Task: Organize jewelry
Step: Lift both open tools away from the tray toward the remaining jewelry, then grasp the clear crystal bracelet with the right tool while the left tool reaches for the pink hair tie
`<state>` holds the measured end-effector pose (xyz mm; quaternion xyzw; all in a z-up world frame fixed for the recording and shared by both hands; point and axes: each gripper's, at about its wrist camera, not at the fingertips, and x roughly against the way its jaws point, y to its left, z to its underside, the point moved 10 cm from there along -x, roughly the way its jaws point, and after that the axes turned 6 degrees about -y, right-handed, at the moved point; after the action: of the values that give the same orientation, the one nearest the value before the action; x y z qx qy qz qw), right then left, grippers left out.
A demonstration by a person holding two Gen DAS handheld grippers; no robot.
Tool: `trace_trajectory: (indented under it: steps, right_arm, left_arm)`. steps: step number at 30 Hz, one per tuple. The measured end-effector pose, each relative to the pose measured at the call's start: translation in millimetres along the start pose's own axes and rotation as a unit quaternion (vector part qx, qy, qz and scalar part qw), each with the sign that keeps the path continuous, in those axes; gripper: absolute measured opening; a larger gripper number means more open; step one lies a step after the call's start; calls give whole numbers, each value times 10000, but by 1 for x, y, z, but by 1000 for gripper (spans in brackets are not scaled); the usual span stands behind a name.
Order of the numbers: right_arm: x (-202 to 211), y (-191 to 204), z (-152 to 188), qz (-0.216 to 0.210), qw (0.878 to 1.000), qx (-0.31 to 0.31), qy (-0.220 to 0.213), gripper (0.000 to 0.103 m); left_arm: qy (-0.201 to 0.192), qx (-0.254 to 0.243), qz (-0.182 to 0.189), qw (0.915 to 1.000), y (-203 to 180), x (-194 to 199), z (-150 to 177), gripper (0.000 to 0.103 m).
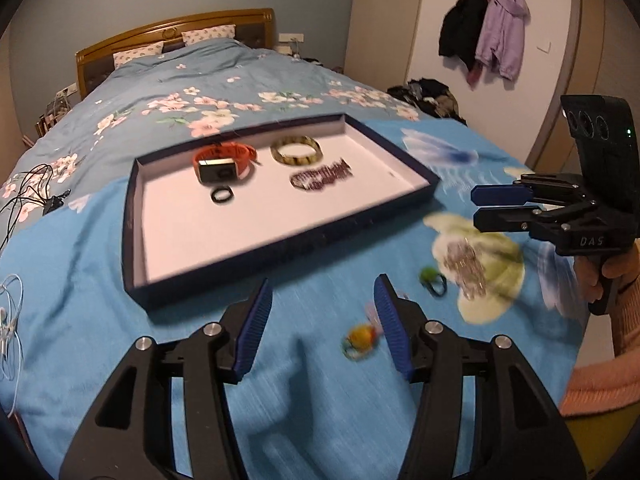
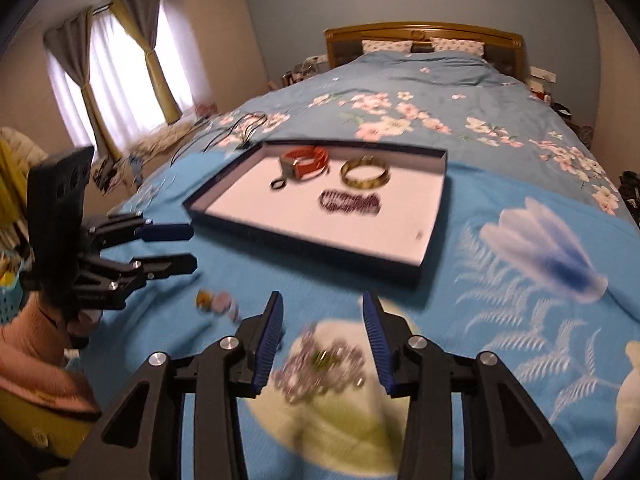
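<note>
Right then, the jewelry was split between tray and bedspread. Inside the shallow dark-rimmed tray point(image 1: 132, 216) with its white floor lay 4 pieces: an orange-strapped watch point(image 1: 224, 162), a small black ring point(image 1: 222, 195) just in front of it, a yellow-green bangle point(image 1: 297, 151) to the side, and a dark purple beaded bracelet point(image 1: 320, 176) nearer the front. Outside the tray, on the bright blue cloth point(image 1: 300, 400) spread over the bed, sat the stragglers: a silvery chain heap point(image 2: 320, 364) on a pale round patch of the print, a green-and-black ring point(image 1: 432, 280) beside that heap, and a small blurred orange-and-yellow trinket point(image 1: 360, 340).

The left gripper point(image 1: 322, 320) hovered over the cloth with its blue pads apart and nothing between them; the orange-and-yellow trinket showed just inside the right-hand pad. The right gripper point(image 2: 322, 340) was also parted and empty-handed, with the chain heap lying on the cloth in the gap between its fingers; I could not tell any contact there. Each gripper was gripped by a hand in a peach sleeve point(image 1: 628, 312).

Beyond the cloth stretched a floral blue duvet point(image 1: 180, 80), and black cables point(image 1: 32, 188) lay on it beside the tray.
</note>
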<state>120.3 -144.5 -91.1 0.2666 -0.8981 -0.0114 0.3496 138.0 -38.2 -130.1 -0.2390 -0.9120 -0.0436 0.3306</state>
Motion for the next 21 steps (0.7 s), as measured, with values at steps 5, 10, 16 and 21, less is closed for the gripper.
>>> trace_trajectory:
  steps: [5,10,16,21]
  right_arm:
    - [-7,11,19,46,9997,137,204,28]
    - [-17,17,24,169,9990,306,264,28]
    - [-22,11,25,306,9986,306,308,8]
    - [-5,7,16,120,9999,40,42,8]
  left_arm:
    - [82,10,51,10000,-5,3,12,53]
    - [153,134,104,9997,-7,1,21,53]
    - [212,142,96,9996,-8,-1,26,53]
    - [202,173,162,9995,-10,1,27,53]
